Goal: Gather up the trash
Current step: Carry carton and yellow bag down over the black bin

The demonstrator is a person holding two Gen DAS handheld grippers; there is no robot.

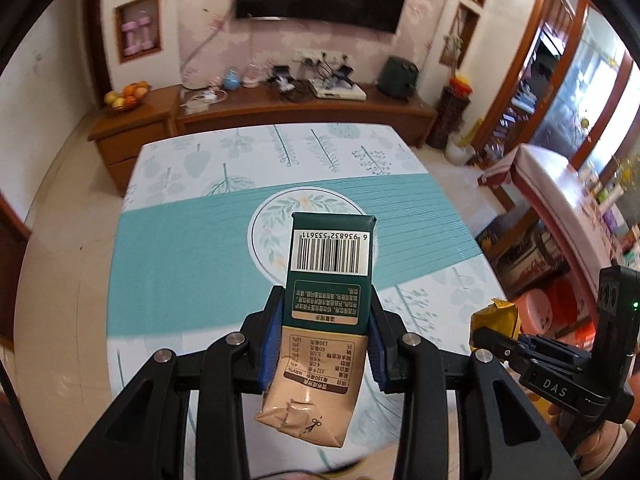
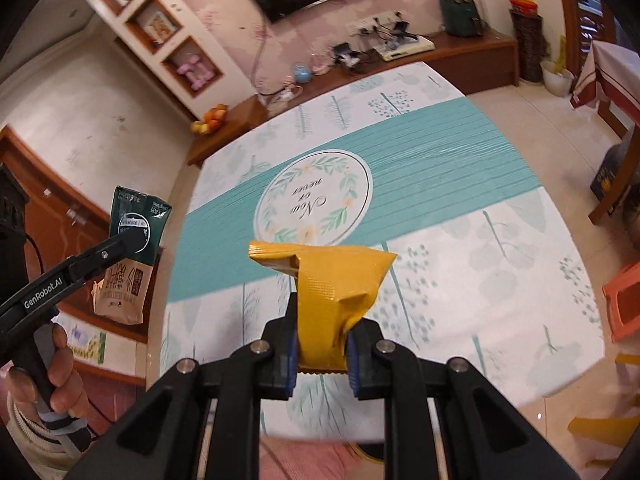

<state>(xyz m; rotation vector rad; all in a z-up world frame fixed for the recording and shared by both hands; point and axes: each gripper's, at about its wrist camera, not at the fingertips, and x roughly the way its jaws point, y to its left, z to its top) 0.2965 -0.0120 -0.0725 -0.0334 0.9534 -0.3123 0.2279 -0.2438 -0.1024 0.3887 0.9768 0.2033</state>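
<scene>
We have both pieces of trash lifted off the white and teal leaf-print tablecloth [image 1: 192, 216], so the step in hand, as we judge it, is carrying them to a bin that neither view shows. Our left gripper [image 1: 326, 336] is closed on the dark green and beige drink pouch [image 1: 326, 304], its blue pads [image 1: 272, 344] clamping the pouch across its middle, barcode end forward and crumpled cut end hanging back toward us. Our right gripper [image 2: 322, 354] is pinched tight on the lower end of the crumpled yellow foil wrapper [image 2: 336, 280], which stands up above the jaws. To do this well we should hold both squeezes steady, since the slick foil looks likely to slip, keep the two tools apart while swinging away from the table, and release only once each piece is over the bin.
</scene>
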